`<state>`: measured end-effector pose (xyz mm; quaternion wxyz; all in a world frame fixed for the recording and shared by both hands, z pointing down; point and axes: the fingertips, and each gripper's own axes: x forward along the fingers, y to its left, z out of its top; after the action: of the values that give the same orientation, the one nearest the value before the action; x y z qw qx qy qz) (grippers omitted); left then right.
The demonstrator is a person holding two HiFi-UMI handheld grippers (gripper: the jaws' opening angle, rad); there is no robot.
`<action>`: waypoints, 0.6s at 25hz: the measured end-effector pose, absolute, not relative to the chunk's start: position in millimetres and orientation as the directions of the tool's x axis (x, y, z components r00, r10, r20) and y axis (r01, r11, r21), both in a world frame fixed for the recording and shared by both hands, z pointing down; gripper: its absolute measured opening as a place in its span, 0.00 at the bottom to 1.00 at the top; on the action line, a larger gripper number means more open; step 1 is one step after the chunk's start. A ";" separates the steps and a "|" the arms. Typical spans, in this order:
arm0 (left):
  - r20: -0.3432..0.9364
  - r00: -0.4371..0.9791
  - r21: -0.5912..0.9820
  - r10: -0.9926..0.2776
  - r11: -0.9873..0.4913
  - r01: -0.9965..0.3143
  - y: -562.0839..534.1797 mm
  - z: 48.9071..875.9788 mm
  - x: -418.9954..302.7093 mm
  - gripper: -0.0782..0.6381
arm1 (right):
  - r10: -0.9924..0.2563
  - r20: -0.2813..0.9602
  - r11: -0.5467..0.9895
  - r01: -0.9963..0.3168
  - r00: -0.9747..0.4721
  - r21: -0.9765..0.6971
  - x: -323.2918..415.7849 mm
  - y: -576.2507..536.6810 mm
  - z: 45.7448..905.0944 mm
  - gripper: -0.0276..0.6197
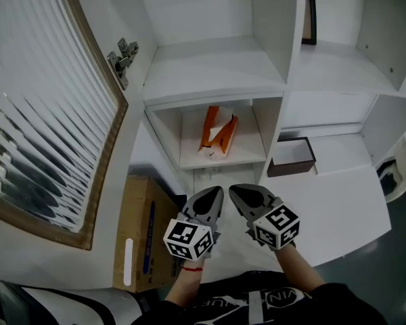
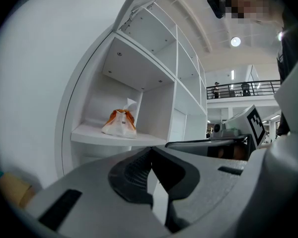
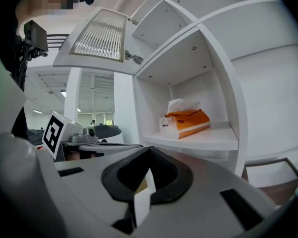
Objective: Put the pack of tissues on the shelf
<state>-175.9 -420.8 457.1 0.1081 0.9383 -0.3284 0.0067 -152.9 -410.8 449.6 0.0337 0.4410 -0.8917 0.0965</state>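
An orange and white pack of tissues (image 1: 217,133) lies on the small shelf (image 1: 250,156) inside the white cabinet, a white tissue sticking out of its top. The left gripper view shows the pack (image 2: 120,123) from one end, the right gripper view shows it (image 3: 185,121) from the side. Both grippers hang side by side in front of and below that shelf, well apart from the pack. My left gripper (image 1: 210,196) is shut with nothing in it. My right gripper (image 1: 241,193) is shut and empty too.
The cabinet door (image 1: 51,107) with ribbed glass stands swung open at the left, its hinge (image 1: 123,58) showing. A dark brown box (image 1: 291,156) sits in the compartment to the right. A cardboard box (image 1: 143,232) stands on the floor at lower left. A small dark frame (image 1: 309,19) stands on an upper shelf.
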 end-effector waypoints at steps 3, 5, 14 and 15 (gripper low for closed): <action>0.091 0.780 0.203 -0.619 -0.755 -0.623 -415.6 460.4 -173.3 0.12 | -0.770 0.153 0.602 -0.785 -0.619 -0.146 -151.4 -405.9 452.9 0.05; 0.096 0.776 0.206 -0.624 -0.750 -0.628 -411.6 462.0 -172.0 0.12 | -0.761 0.158 0.612 -0.777 -0.629 -0.147 -151.3 -402.2 454.9 0.05; 0.121 0.748 0.208 -0.652 -0.721 -0.661 -396.4 469.0 -171.6 0.12 | -0.719 0.159 0.658 -0.736 -0.677 -0.161 -151.1 -388.7 459.5 0.05; 0.123 0.746 0.207 -0.655 -0.718 -0.665 -394.8 469.4 -171.4 0.12 | -0.714 0.158 0.662 -0.732 -0.682 -0.163 -151.1 -387.2 459.4 0.05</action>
<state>-171.4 -394.8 469.4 0.1198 0.9265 -0.3560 0.0206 -151.1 -387.2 459.4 0.0402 0.3969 -0.9107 0.1071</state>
